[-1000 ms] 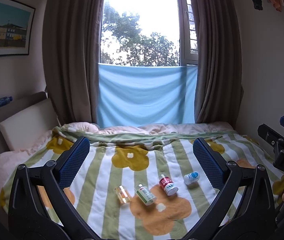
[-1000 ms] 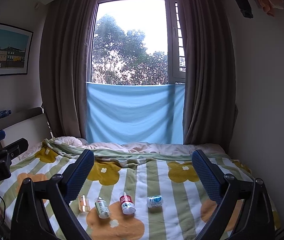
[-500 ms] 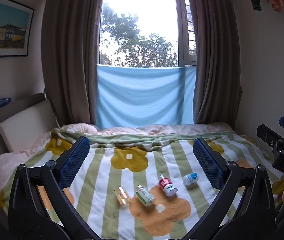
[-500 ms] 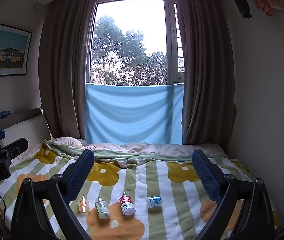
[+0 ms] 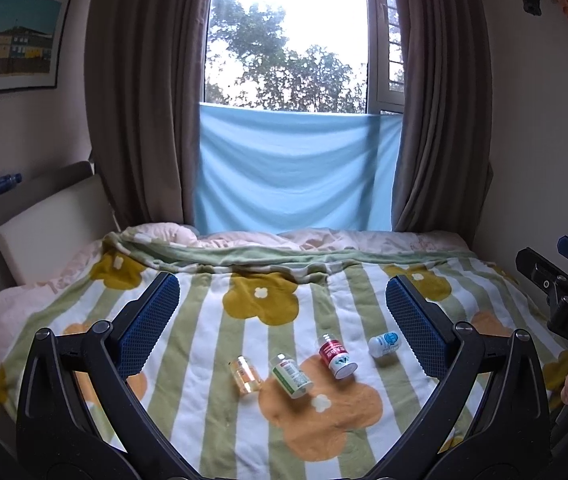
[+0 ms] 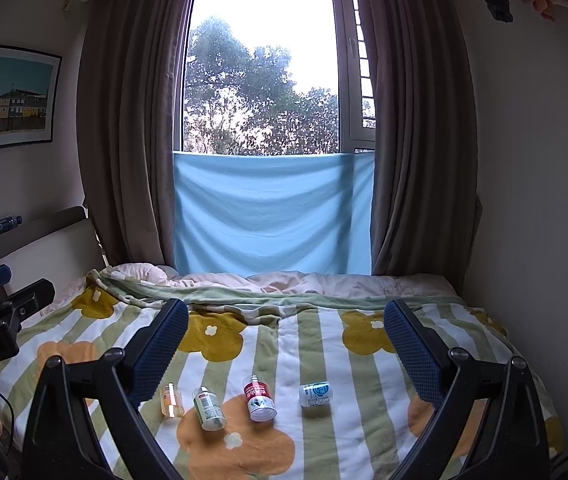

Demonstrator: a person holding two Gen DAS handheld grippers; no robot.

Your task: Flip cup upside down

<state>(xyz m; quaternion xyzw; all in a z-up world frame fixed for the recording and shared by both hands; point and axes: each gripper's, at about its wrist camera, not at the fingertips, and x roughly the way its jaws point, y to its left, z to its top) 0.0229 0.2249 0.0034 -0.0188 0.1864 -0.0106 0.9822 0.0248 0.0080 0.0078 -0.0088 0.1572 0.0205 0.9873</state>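
Several small labelled cups lie on their sides in a row on the flowered blanket [image 5: 267, 304]: a clear yellow cup [image 5: 245, 374], a green-label cup [image 5: 290, 375], a red-label cup [image 5: 336, 356] and a white-and-blue cup [image 5: 384, 344]. The right wrist view shows the same row: yellow cup [image 6: 171, 400], green-label cup [image 6: 208, 407], red-label cup [image 6: 259, 398], white-and-blue cup [image 6: 316, 394]. My left gripper [image 5: 281, 296] is open above the near end of the bed, well short of the cups. My right gripper [image 6: 287, 316] is open too, equally far back, holding nothing.
The bed fills the room between a headboard and pillow [image 5: 47, 232] on the left and a wall [image 5: 544, 160] on the right. Curtains and a blue cloth [image 5: 292, 168] hang at the far window. A crumpled pink duvet [image 5: 243, 240] lies beyond the blanket.
Both views have drifted slightly, so the cups sit a little higher in frame. The cups have not moved on the blanket, and both grippers stay open.
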